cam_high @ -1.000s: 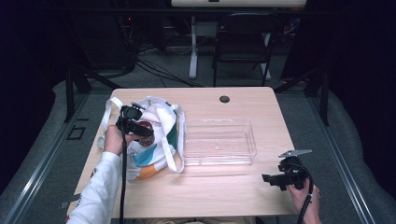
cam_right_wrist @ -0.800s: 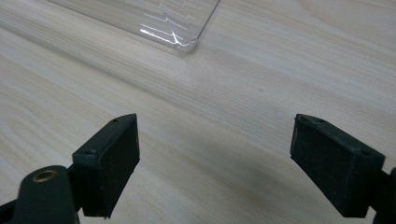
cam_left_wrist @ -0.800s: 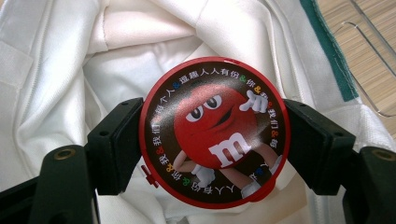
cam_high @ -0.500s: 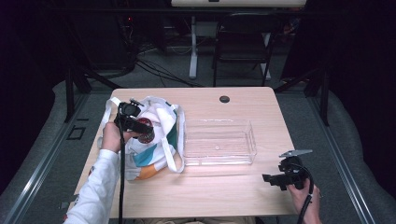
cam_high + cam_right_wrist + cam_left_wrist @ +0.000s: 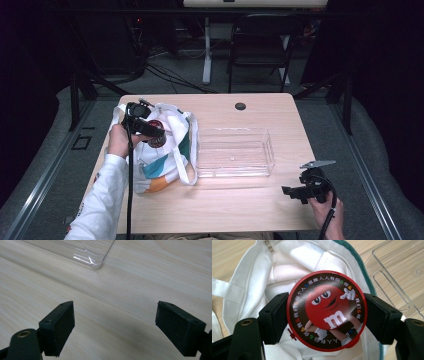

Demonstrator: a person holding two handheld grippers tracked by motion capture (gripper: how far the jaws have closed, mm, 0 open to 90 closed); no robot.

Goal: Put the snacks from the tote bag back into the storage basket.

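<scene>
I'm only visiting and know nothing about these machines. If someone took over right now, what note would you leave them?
Left claw: shut on the round red candy tin, held over the mouth of the white tote bag.
Right claw: open, holding nothing, low over the table near a corner of the clear tray.
Done: tin gripped at its sides.
Left: probably carry the tin to the tray, which has nothing in it, and release it.
</scene>
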